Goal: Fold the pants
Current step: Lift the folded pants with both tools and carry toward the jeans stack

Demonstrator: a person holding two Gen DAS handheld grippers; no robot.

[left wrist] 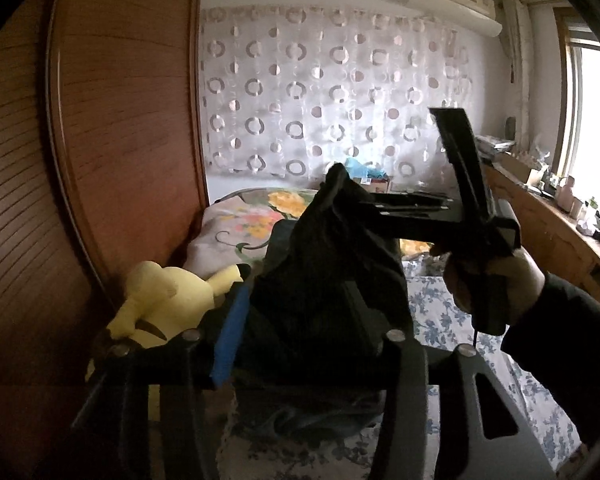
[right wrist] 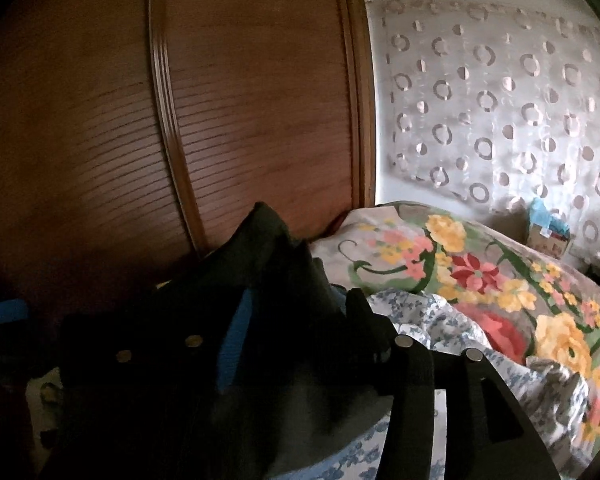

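The left hand-held gripper (left wrist: 300, 320) is clenched on a bunch of the dark pants (left wrist: 332, 248), which are lifted above the bed (left wrist: 440, 304) beside a yellow plush toy (left wrist: 168, 300). To its right, the right hand-held gripper (left wrist: 364, 204) pinches the same fabric, its fingers meeting the raised peak.
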